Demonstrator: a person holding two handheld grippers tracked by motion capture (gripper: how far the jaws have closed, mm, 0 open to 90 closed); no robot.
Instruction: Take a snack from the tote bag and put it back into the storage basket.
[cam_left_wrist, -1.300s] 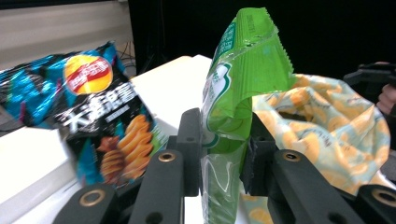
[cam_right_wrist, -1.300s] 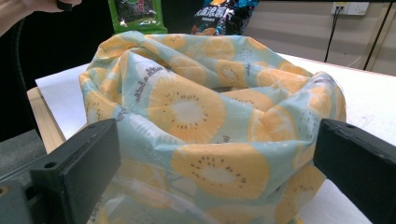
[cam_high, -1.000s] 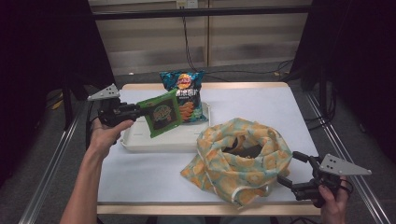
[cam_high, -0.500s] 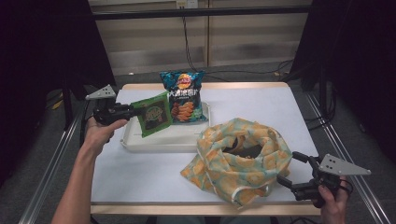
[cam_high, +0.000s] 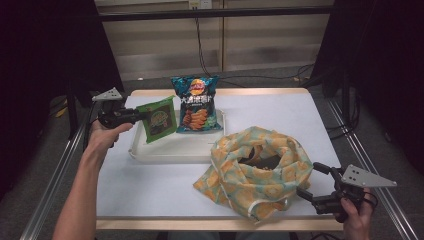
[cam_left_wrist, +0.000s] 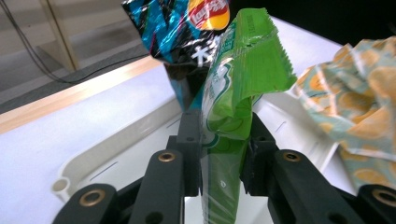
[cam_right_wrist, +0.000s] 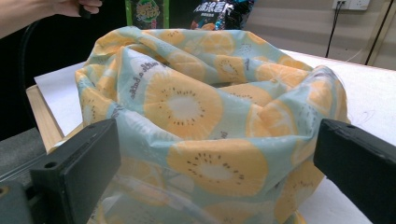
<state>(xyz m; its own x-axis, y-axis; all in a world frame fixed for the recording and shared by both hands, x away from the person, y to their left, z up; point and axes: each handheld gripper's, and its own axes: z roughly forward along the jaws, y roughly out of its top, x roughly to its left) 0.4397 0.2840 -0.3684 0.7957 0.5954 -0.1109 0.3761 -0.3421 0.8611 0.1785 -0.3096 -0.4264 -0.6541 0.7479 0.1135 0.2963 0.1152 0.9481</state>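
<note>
Gripping the green snack packet (cam_high: 159, 119) by its left edge, my left gripper (cam_high: 141, 116) shows in the high view near the tabletop's left edge, with the packet upright over the left end of the white tray (cam_high: 170, 150). Behind it, a blue chip bag (cam_high: 197, 104) leans up at the tray's far side, close to the tabletop's far edge. A fruit-print cloth bag (cam_high: 255, 172) sits slumped and open-mouthed toward the near right corner, and my right gripper (cam_high: 316, 184) rests just beside its right side, jaws spread wide apart and holding nothing. From the left gripper view, my two black jaws are clamped on the green packet (cam_left_wrist: 229, 121), its crimped top fanning out above them; the blue chip bag (cam_left_wrist: 173, 28) stands right behind it, the tray's rim (cam_left_wrist: 112, 154) runs below, and the cloth bag (cam_left_wrist: 359, 98) lies off to the right. From the right gripper view, my jaws stand far apart at either side of the picture with the cloth bag (cam_right_wrist: 205, 112) bulging between them, and I cannot tell whether either pad touches the fabric.
</note>
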